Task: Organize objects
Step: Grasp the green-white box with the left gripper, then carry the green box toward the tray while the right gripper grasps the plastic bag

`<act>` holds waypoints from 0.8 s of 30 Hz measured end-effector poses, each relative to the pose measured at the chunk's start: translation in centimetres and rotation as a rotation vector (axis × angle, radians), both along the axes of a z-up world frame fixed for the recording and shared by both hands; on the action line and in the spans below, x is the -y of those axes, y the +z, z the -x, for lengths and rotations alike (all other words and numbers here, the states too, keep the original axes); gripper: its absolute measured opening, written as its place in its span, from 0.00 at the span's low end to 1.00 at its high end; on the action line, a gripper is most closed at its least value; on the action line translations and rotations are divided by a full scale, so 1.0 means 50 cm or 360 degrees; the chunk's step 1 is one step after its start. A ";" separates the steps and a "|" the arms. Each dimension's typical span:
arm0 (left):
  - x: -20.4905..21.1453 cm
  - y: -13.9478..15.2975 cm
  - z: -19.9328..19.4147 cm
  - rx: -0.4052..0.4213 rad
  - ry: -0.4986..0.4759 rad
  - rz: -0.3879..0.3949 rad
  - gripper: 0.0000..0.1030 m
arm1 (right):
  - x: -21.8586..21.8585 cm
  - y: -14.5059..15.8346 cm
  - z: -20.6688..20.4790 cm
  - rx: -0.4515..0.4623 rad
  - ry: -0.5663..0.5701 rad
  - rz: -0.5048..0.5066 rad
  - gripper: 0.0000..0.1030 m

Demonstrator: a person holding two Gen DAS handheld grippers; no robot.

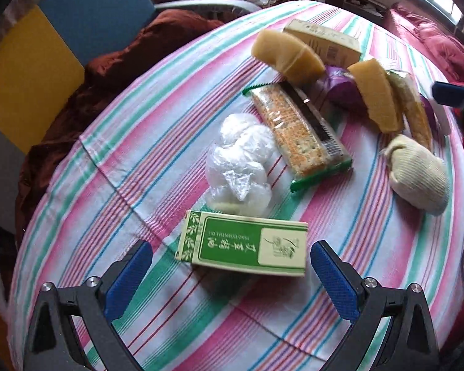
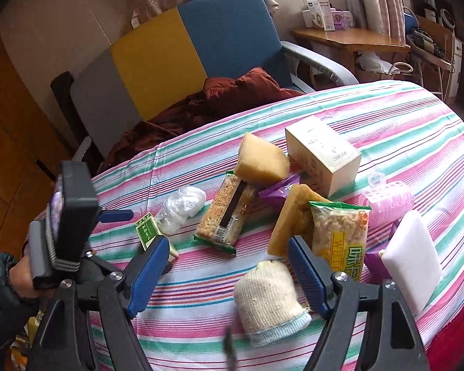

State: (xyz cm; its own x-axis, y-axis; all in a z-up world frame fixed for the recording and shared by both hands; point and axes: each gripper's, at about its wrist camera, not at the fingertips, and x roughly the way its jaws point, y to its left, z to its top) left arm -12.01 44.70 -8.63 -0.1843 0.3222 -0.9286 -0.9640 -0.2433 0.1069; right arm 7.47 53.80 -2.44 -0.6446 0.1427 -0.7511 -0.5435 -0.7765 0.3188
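Observation:
A green and cream box [image 1: 244, 249] lies on the striped cloth [image 1: 139, 160], just ahead of my open, empty left gripper [image 1: 230, 270]. Beyond it are a clear plastic bag [image 1: 241, 164], a cracker pack [image 1: 297, 130], two yellow sponges [image 1: 289, 55] [image 1: 377, 92] and a cream box [image 1: 328, 41]. A rolled cream sock [image 2: 267, 301] lies between the fingers of my open right gripper [image 2: 225, 278], apparently untouched. Behind it are a snack bag [image 2: 340, 235], a sponge [image 2: 289, 216], the cracker pack [image 2: 229, 213] and the green box [image 2: 148, 232].
A white block [image 2: 413, 256] and a pink hair roller [image 2: 386, 201] lie at the right. A purple wrapper [image 2: 278, 190] sits among the sponges. An armchair [image 2: 201, 46] with a brown garment [image 2: 219, 99] stands past the far edge, a wooden desk [image 2: 349, 38] behind.

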 end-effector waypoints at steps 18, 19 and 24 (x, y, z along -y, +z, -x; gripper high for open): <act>0.174 0.108 -0.116 0.0115 0.0464 -0.0376 0.72 | 0.028 -0.008 0.016 0.0057 0.0063 -0.0067 0.78; 0.187 0.117 -0.129 0.0125 0.0473 -0.0411 0.72 | 0.034 -0.009 0.020 0.0065 0.0081 -0.0077 0.78; 0.272 0.165 -0.176 0.0126 0.0561 -0.0562 0.72 | 0.055 -0.016 0.035 0.0119 0.0154 -0.0089 0.78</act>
State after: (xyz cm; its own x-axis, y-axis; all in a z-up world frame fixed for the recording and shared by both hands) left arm -3.24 31.10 -0.38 -0.2719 0.5498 -0.7898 -0.8186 -0.5636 -0.1105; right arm 5.73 51.05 -3.25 -0.5999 0.1255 -0.7902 -0.4860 -0.8417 0.2352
